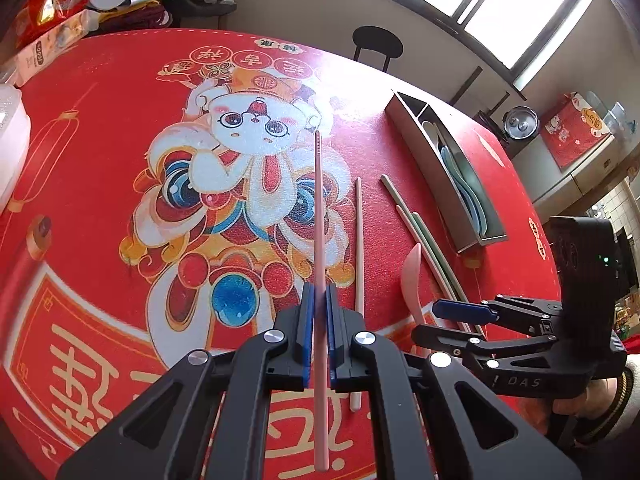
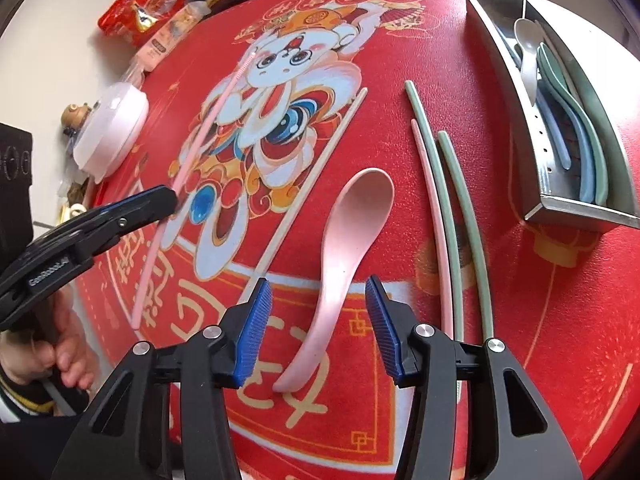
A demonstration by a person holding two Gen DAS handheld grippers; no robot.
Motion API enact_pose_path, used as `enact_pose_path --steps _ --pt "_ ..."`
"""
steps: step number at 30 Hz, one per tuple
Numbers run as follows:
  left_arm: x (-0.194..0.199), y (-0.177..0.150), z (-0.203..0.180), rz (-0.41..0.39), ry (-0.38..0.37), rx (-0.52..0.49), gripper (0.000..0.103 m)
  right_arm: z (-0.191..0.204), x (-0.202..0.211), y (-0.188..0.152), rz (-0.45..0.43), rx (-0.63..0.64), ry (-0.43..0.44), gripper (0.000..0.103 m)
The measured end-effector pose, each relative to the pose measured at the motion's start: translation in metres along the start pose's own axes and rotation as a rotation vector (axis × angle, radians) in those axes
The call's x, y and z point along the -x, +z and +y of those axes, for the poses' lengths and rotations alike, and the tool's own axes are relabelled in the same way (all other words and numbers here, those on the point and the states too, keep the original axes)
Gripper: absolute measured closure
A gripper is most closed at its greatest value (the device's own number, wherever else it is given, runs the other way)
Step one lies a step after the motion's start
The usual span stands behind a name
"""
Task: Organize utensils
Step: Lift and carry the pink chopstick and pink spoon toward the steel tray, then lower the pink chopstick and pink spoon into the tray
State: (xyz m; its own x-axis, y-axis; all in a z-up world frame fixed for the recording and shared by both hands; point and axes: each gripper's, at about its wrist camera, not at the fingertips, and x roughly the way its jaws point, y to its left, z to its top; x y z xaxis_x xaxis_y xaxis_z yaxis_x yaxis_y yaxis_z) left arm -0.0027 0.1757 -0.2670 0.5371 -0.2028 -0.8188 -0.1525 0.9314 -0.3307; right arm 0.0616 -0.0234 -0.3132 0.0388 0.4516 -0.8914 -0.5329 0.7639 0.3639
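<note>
My left gripper (image 1: 318, 300) is shut on a pink chopstick (image 1: 319, 216) and holds it above the red table mat (image 1: 100, 160); it also shows in the right wrist view (image 2: 200, 128). My right gripper (image 2: 318, 312) is open with its jaws either side of the handle of a pink spoon (image 2: 344, 240) lying on the mat. A beige chopstick (image 2: 316, 176), two green chopsticks (image 2: 436, 176) and a second pink chopstick (image 2: 434, 216) lie on the mat. A steel utensil holder (image 2: 560, 200) at the right holds several spoons (image 2: 568, 92).
A white lidded bowl (image 2: 112, 132) and snack packets (image 2: 140, 8) sit at the mat's left edge. A black chair (image 1: 376, 46) stands beyond the table's far side. A window (image 1: 500, 4) is behind it.
</note>
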Motion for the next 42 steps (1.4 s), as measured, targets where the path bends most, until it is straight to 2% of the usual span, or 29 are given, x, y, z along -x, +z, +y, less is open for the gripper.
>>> enact_pose_path --steps 4,6,7,12,15,16,23,30,37,42 --pt "0.003 -0.003 0.005 -0.003 0.003 0.012 0.097 0.002 -0.011 -0.001 0.022 -0.004 -0.035 0.058" --pt "0.004 -0.004 0.008 -0.004 0.004 0.022 0.097 0.007 -0.014 0.001 0.029 0.028 -0.059 0.067" --pt "0.004 -0.004 0.01 -0.004 0.004 0.027 0.097 0.01 -0.016 0.001 0.037 0.037 -0.06 0.076" --pt "0.004 -0.005 0.011 -0.004 0.001 0.032 0.097 0.017 -0.02 0.0 0.054 0.074 -0.063 0.082" --pt "0.003 -0.005 0.008 -0.001 -0.002 0.024 0.097 0.019 -0.02 -0.002 0.055 0.098 -0.089 0.095" --pt "0.003 -0.005 0.007 0.0 -0.003 0.022 0.097 0.018 -0.02 -0.002 0.052 0.094 -0.085 0.097" --pt "0.001 0.0 -0.005 0.003 -0.01 -0.01 0.097 0.005 0.004 0.001 -0.022 0.044 -0.041 0.097" --pt "-0.008 0.016 -0.031 0.005 -0.041 -0.06 0.097 -0.017 0.043 0.009 -0.097 0.018 -0.047 0.097" --pt "-0.032 0.053 -0.079 -0.004 -0.126 -0.085 0.097 -0.067 0.089 0.039 -0.147 0.031 -0.144 0.097" --pt "-0.058 0.088 -0.118 -0.02 -0.173 -0.077 0.097 -0.103 0.106 0.064 -0.156 0.043 -0.208 0.097"
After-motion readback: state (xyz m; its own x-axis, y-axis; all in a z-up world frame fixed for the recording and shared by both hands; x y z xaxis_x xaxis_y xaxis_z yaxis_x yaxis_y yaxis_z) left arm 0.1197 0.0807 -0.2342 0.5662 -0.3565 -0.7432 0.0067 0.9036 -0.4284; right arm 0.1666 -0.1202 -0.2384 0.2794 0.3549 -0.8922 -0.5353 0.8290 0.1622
